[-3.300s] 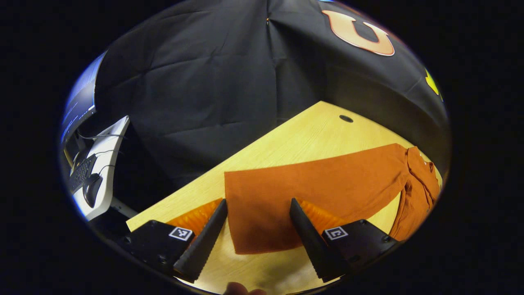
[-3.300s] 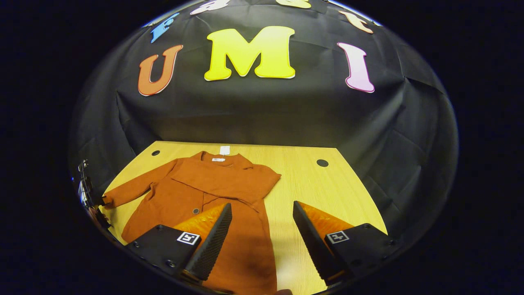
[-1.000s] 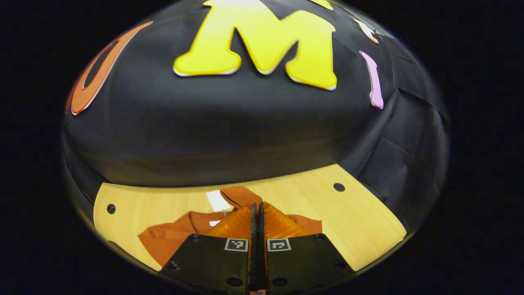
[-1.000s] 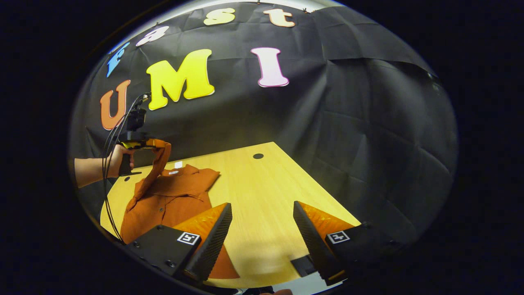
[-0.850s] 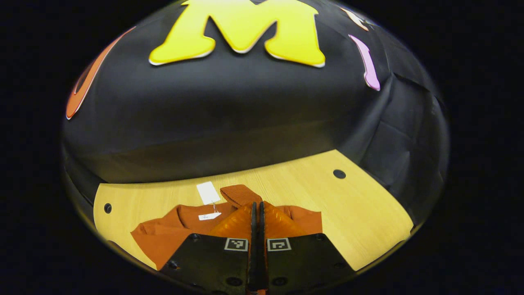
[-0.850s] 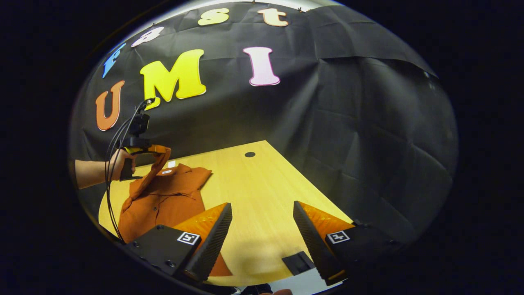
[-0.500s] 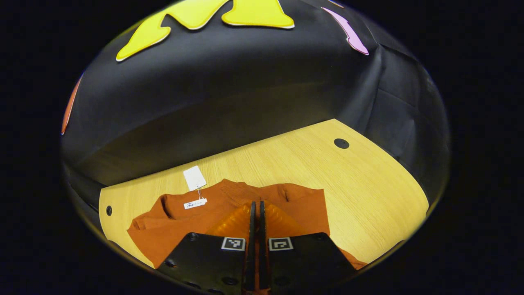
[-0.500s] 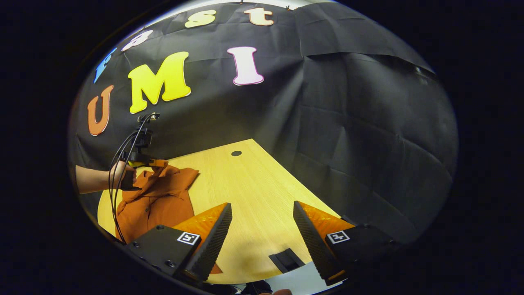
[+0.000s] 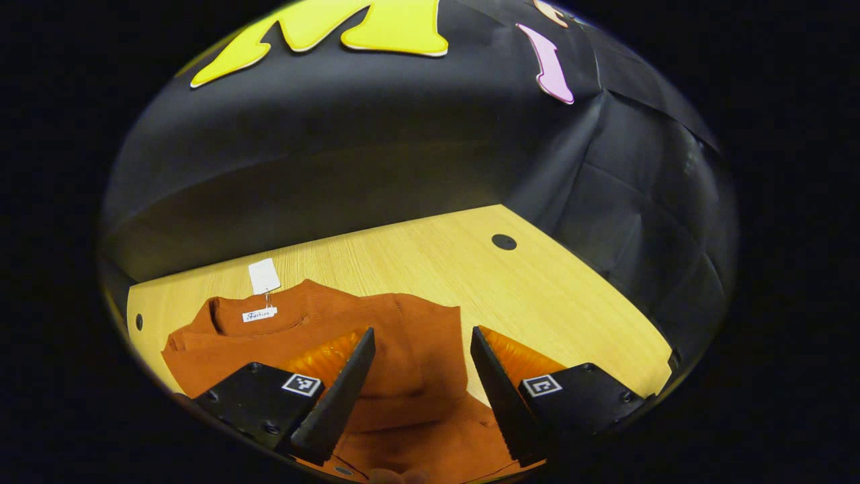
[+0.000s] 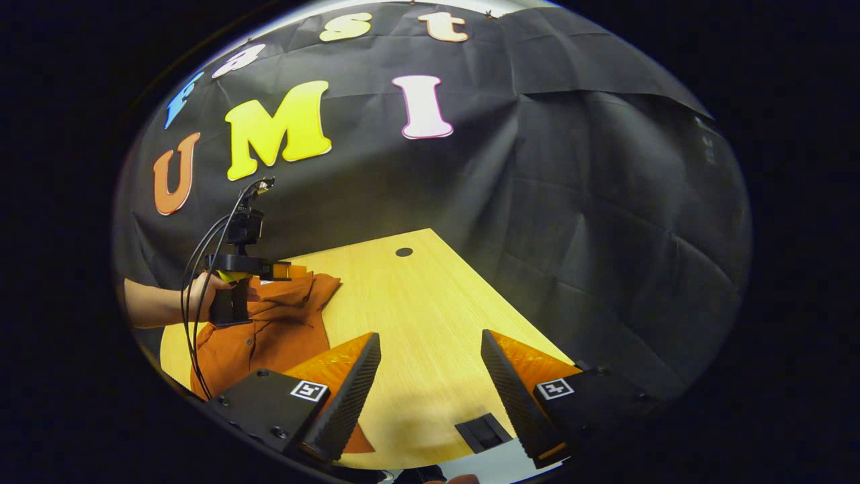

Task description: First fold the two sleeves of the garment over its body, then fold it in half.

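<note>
The left gripper view sits low over the shirt (image 9: 376, 336), facing the wall. The right gripper view looks from farther off. The 2 views share the table (image 10: 416, 316).

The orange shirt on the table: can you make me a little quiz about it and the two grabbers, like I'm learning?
1. True or false: the left gripper is open above the orange shirt.
2. What is the white hang tag lying on: A) the wooden table, B) the shirt's sleeve, C) a gripper?
3. Fill in: the right gripper is ____ and hangs over bare table.

Key: 1 true; 2 A; 3 open.
</note>
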